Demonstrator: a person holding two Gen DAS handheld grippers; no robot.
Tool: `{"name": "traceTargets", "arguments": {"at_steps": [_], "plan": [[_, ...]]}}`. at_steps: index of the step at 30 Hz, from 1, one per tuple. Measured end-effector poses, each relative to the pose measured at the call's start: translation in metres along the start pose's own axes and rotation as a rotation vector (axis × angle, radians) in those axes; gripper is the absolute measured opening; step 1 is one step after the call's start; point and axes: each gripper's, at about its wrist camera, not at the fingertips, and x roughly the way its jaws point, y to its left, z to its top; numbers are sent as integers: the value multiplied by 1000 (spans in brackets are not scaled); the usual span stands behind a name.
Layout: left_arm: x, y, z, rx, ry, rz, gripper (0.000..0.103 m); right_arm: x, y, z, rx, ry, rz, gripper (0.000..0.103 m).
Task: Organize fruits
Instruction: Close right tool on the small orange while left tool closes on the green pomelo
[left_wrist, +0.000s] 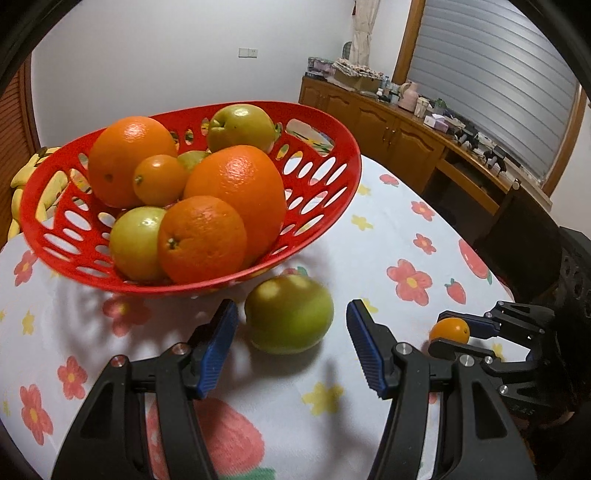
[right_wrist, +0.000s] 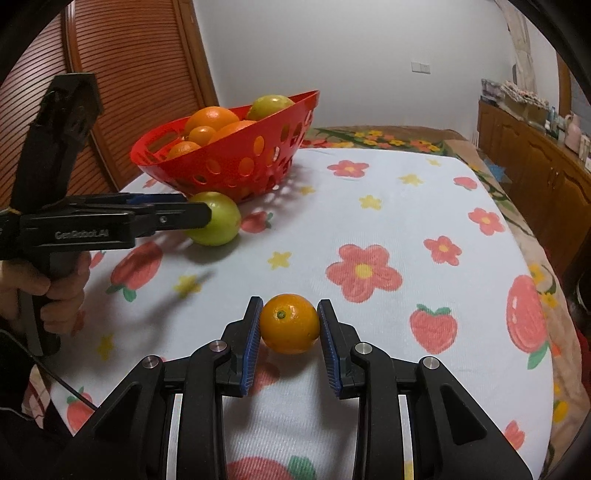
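Jaws of the right gripper (right_wrist: 290, 323) are clamping a small orange (right_wrist: 290, 324) just above the tablecloth (right_wrist: 406, 229), while the left gripper (left_wrist: 291, 332) is standing open astride a green apple (left_wrist: 289, 314), pads clear, just before the red basket (left_wrist: 325, 118).

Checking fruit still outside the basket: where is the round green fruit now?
The round green fruit lies on the flowered tablecloth just before the red perforated basket, between the left gripper's open fingers.
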Motion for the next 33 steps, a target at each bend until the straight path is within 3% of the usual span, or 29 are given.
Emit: {"name": "traceTargets", "arguments": {"at_steps": [20, 23, 33], "plan": [[26, 3, 0, 8, 62, 5, 61, 3, 0, 0, 7, 10, 12, 29], [23, 3, 0, 12, 34, -28, 55, 3, 0, 0, 7, 10, 12, 29], [-5, 6, -8, 1, -14, -31, 55, 3, 1, 0, 9, 11, 10, 29]]}}
